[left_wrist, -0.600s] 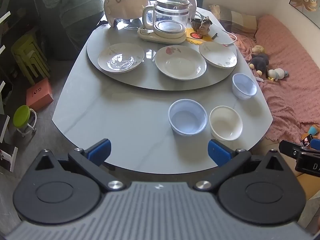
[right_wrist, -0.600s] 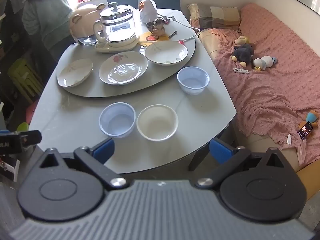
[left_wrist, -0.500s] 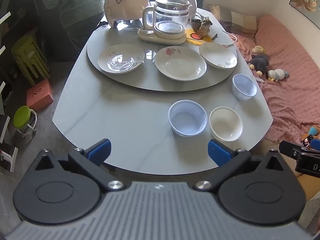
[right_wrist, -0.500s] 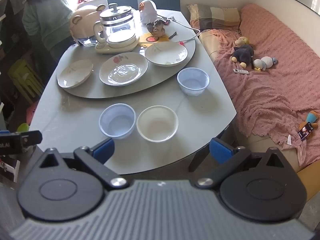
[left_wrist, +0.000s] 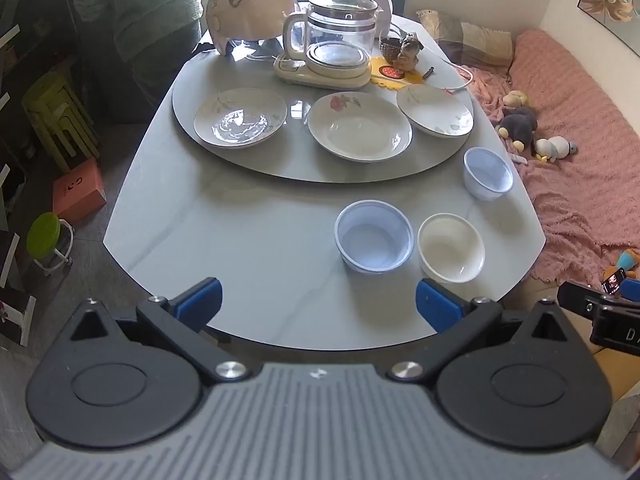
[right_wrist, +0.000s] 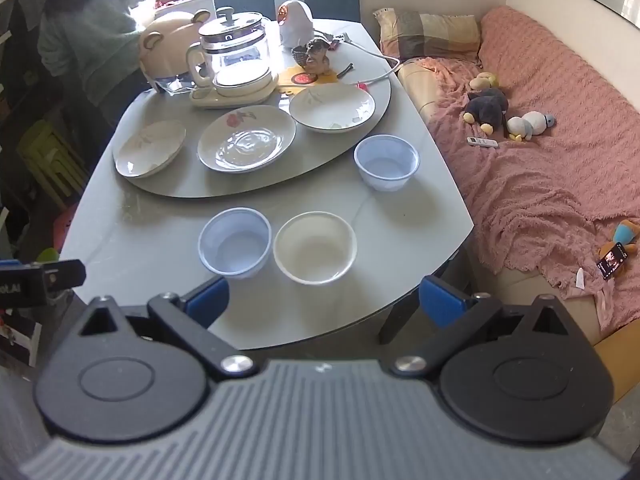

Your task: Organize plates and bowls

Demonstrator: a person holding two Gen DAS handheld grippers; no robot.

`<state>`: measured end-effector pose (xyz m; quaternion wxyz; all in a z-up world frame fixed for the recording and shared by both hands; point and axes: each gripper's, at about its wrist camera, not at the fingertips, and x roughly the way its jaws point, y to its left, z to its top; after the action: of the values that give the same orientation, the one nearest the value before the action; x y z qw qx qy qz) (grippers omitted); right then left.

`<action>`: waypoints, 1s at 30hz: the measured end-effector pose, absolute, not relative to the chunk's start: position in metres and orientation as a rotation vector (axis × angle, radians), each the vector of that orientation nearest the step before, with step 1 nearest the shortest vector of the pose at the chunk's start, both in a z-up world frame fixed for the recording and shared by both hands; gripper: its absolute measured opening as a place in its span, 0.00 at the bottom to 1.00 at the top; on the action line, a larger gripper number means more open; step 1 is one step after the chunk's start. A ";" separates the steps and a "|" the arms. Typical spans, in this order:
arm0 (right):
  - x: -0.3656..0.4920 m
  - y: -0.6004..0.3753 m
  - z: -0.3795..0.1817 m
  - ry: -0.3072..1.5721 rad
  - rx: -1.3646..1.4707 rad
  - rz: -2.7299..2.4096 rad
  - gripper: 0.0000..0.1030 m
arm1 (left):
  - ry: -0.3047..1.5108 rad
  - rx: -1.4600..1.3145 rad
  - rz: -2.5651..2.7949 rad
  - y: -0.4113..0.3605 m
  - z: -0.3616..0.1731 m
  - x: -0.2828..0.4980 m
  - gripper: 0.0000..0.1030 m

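Three white plates lie on the grey turntable point(left_wrist: 240, 164): a left plate point(left_wrist: 240, 122), a middle plate with a red flower point(left_wrist: 359, 126) and a right plate point(left_wrist: 435, 110). On the table in front stand a bluish bowl point(left_wrist: 374, 236), a cream bowl point(left_wrist: 451, 248) and a second bluish bowl point(left_wrist: 488, 173). My left gripper point(left_wrist: 318, 304) hangs open above the table's near edge, nothing between its blue pads. My right gripper point(right_wrist: 324, 298) is open too, just short of the cream bowl point(right_wrist: 315, 247) and the bluish bowl point(right_wrist: 235, 242). The far bluish bowl point(right_wrist: 387, 162) sits near the turntable's rim.
A glass kettle on its base point(left_wrist: 334, 54), a bear-shaped appliance point(left_wrist: 252, 14) and small ornaments stand at the back of the turntable. A person in a green sweater point(right_wrist: 92, 40) stands at the far left. A pink-covered sofa point(right_wrist: 560, 152) with soft toys borders the table's right side.
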<state>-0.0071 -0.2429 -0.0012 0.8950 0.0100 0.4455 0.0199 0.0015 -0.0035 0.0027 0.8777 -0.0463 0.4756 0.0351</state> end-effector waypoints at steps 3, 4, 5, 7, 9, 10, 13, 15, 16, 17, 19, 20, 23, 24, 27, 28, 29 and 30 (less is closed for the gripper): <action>-0.007 -0.243 0.000 0.922 0.026 0.038 1.00 | 0.991 -0.096 0.072 -0.003 0.003 0.001 1.00; -0.009 -0.242 -0.001 0.920 0.026 0.038 1.00 | 0.990 -0.095 0.072 -0.003 0.003 0.001 1.00; -0.008 -0.242 -0.001 0.920 0.027 0.040 1.00 | 0.990 -0.092 0.072 -0.004 0.003 0.002 1.00; -0.008 -0.241 -0.002 0.920 0.026 0.040 1.00 | 0.990 -0.090 0.070 -0.004 0.002 0.002 1.00; -0.009 -0.242 0.000 0.918 0.028 0.042 1.00 | 0.991 -0.089 0.070 -0.005 0.003 0.002 1.00; -0.009 -0.242 0.000 0.917 0.028 0.041 1.00 | 0.990 -0.087 0.070 -0.005 0.003 0.002 1.00; -0.008 -0.242 0.001 0.919 0.032 0.042 1.00 | 0.990 -0.084 0.066 -0.005 0.003 0.003 1.00; -0.007 -0.242 0.001 0.919 0.034 0.042 1.00 | 0.989 -0.079 0.066 -0.005 0.004 0.003 1.00; -0.007 -0.242 0.001 0.918 0.034 0.043 1.00 | 0.989 -0.081 0.066 -0.004 0.004 0.003 1.00; -0.007 -0.242 0.001 0.917 0.034 0.044 1.00 | 0.987 -0.083 0.066 -0.004 0.005 0.002 1.00; -0.007 -0.242 0.001 0.915 0.035 0.047 1.00 | 0.983 -0.089 0.069 -0.003 0.005 0.002 1.00; -0.007 -0.241 0.002 0.914 0.032 0.047 1.00 | 0.984 -0.092 0.070 -0.002 0.005 0.002 1.00; -0.007 -0.238 0.003 0.907 0.026 0.051 1.00 | 0.986 -0.098 0.072 -0.002 0.005 0.001 1.00; -0.007 -0.238 0.003 0.905 0.026 0.051 1.00 | 0.986 -0.099 0.073 -0.002 0.005 0.001 1.00; -0.007 -0.238 0.004 0.904 0.035 0.048 1.00 | 0.986 -0.096 0.072 -0.001 0.004 0.002 1.00; -0.008 -0.239 0.004 0.902 0.037 0.046 1.00 | 0.985 -0.092 0.070 -0.002 0.004 0.001 1.00; -0.007 -0.239 0.004 0.902 0.040 0.045 1.00 | 0.985 -0.089 0.068 -0.002 0.004 0.001 1.00; -0.008 -0.240 0.004 0.901 0.044 0.043 1.00 | 0.988 -0.085 0.064 -0.003 0.003 0.001 1.00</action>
<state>-0.0077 -0.2397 0.0040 0.8998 0.0212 0.4352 0.0210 0.0005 -0.0034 0.0031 0.8791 -0.0407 0.4738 0.0306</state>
